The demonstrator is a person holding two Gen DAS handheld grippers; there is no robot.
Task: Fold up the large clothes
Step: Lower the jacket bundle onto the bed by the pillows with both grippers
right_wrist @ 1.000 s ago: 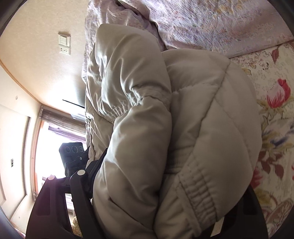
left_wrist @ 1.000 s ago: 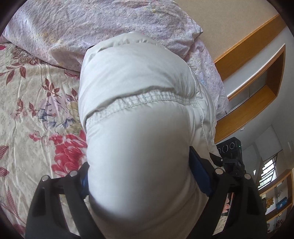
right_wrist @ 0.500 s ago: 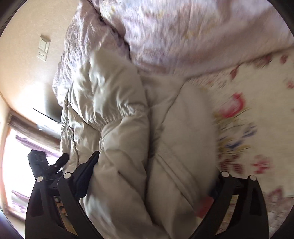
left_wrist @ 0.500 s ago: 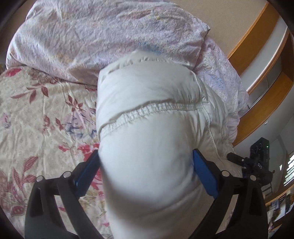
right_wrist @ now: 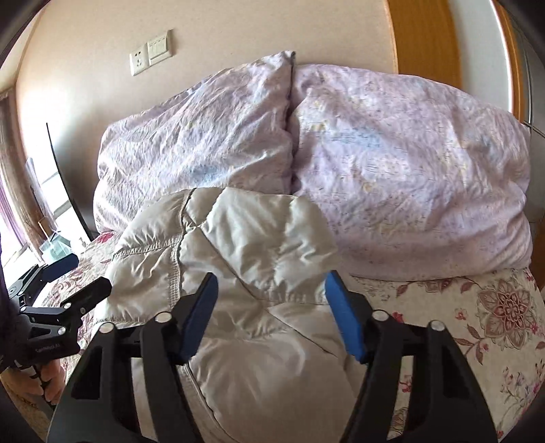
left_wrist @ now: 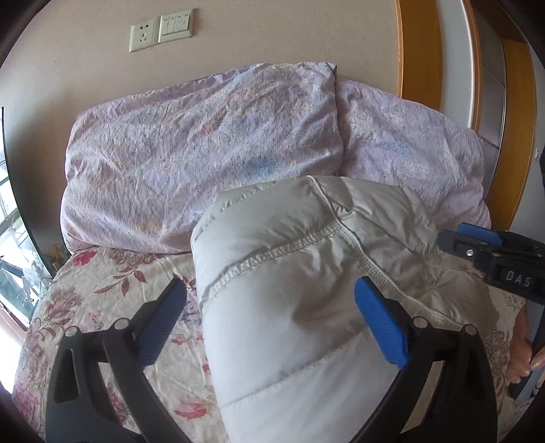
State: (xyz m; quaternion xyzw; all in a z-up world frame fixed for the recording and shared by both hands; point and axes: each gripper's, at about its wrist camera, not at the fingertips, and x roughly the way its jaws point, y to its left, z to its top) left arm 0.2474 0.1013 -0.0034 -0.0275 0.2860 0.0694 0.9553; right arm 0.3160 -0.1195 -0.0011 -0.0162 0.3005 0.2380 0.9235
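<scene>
On a bed with a floral sheet [left_wrist: 102, 306], lying folded into a thick bundle: a pale grey quilted puffer jacket [left_wrist: 306, 306], its far end against two lilac pillows [left_wrist: 204, 153] at the headboard wall.

Left gripper [left_wrist: 269, 320] spread wide, blue pads [left_wrist: 381, 327] apart, one on each side of the jacket's near end, no cloth pinched. Right gripper [right_wrist: 272, 317] likewise wide, blue pads [right_wrist: 344, 317] flanking the bundle without closing on it.

Changed from one second ago: then both grippers clamped on bulging jacket fabric that filled each view, cameras tilted steeply. Half a second ago, pads already parted around the cloth. Now both views level and pulled back, jacket resting on the sheet, whole pillows and wall visible.

Seen only from the left wrist: the other gripper's black body at the right edge, with white lettering, its tip near the jacket's far right corner; fingers of the hand holding it just below; a wooden door frame [left_wrist: 419, 51] beyond the pillows; a seam running across the jacket's top.

Seen only from the right wrist: the left gripper's black fingers at the left edge beside the jacket's left side; a bright window far left; a large flower motif on the sheet at right; a loose upper flap of jacket lying across the bundle.

Wall socket and switch plate [left_wrist: 160, 29] in both views.
</scene>
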